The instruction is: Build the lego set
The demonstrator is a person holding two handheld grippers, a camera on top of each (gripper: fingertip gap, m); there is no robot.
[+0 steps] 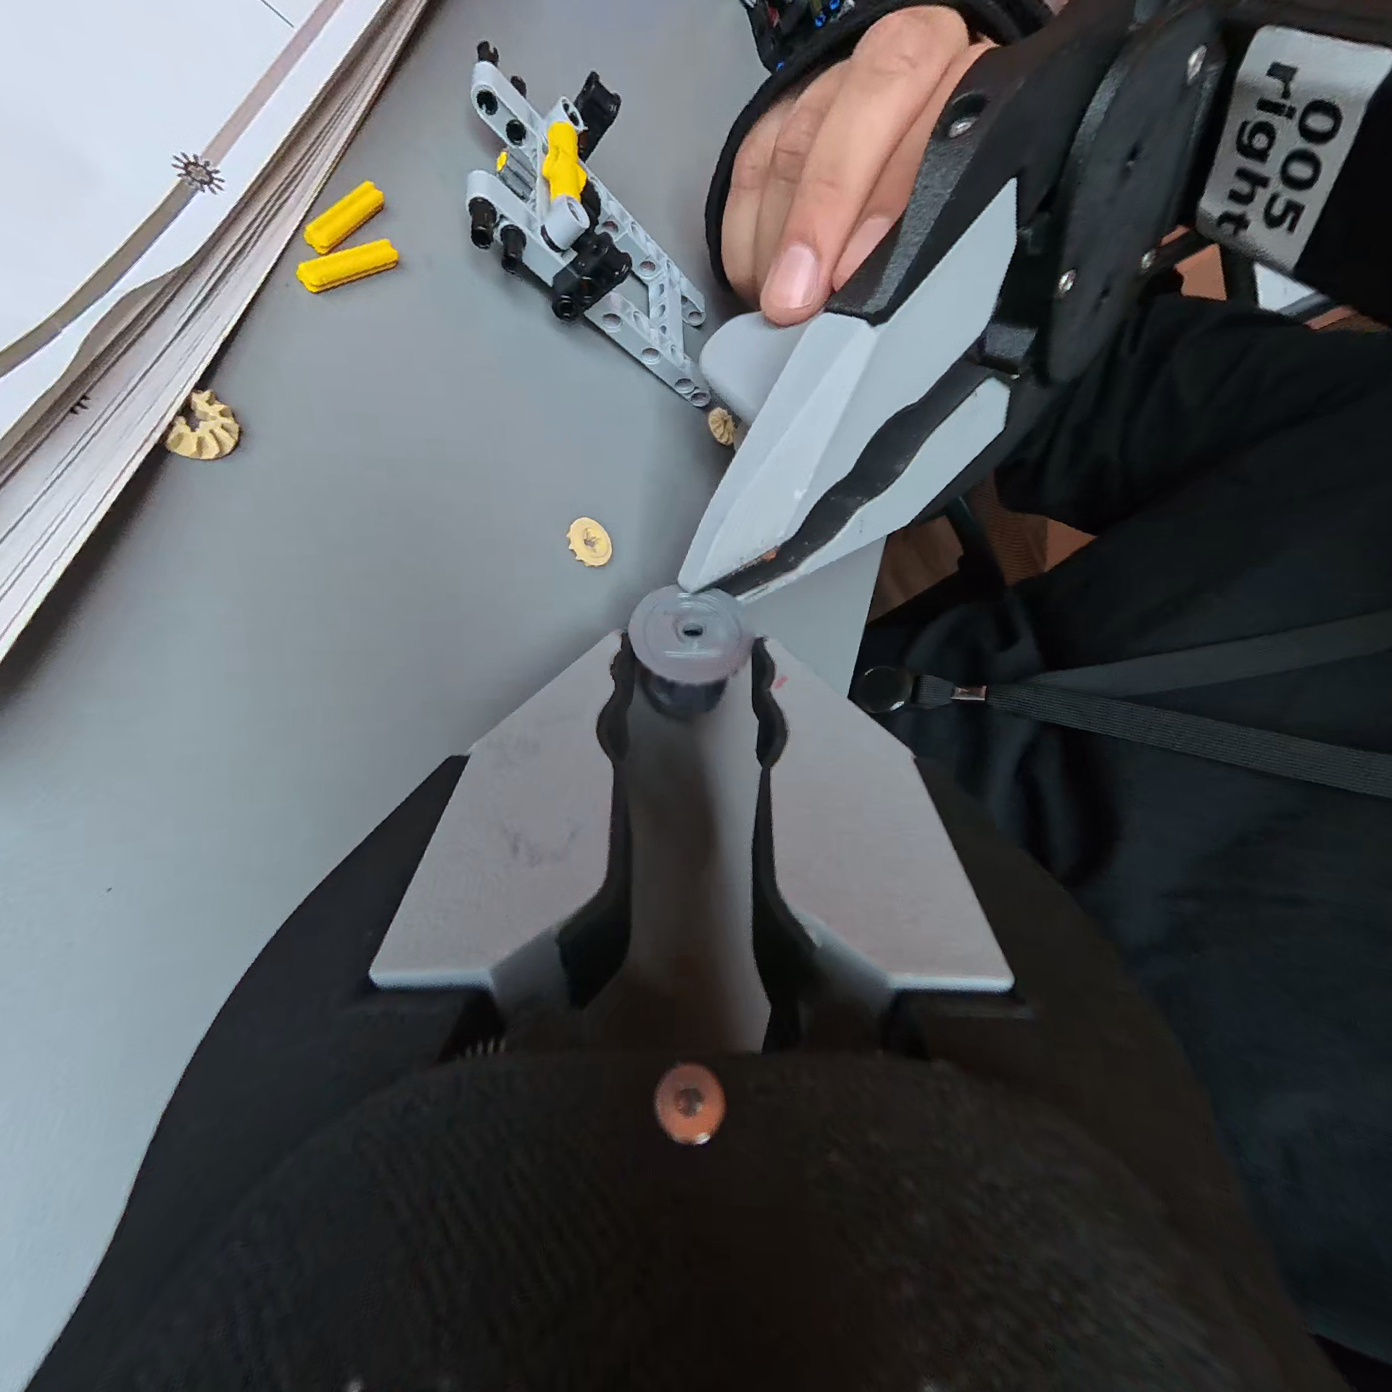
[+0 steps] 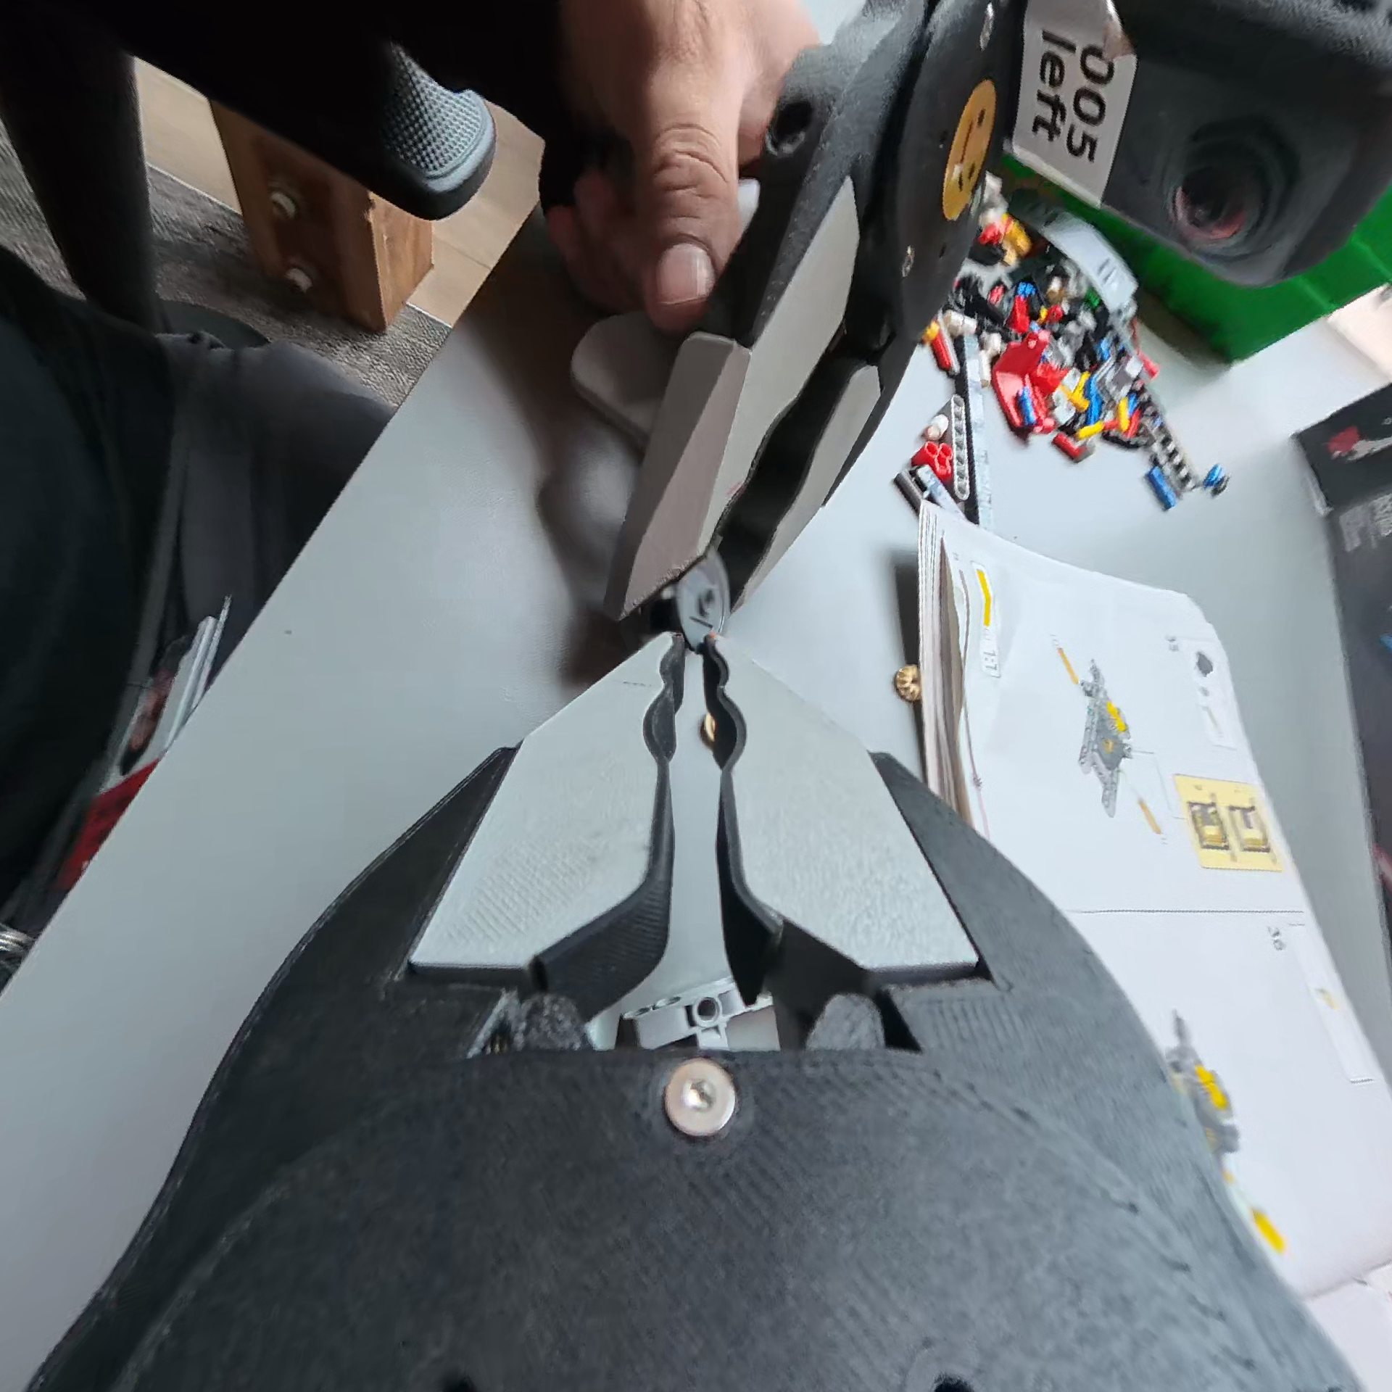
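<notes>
Two tongs meet at frame centre: left tongs [image 1: 687,654] pinch a round grey ribbed piece [image 1: 687,629], half hidden; right tongs [image 2: 697,646] nearly pressed together on its rim.

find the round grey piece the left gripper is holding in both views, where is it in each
Left wrist view: the round grey piece sits just above centre, clamped at the left gripper tips, flat face toward the camera.
Right wrist view: the piece is just above centre, seen nearly edge-on.
Shared landmark: the right gripper, whose tips meet the piece in both views.
</notes>
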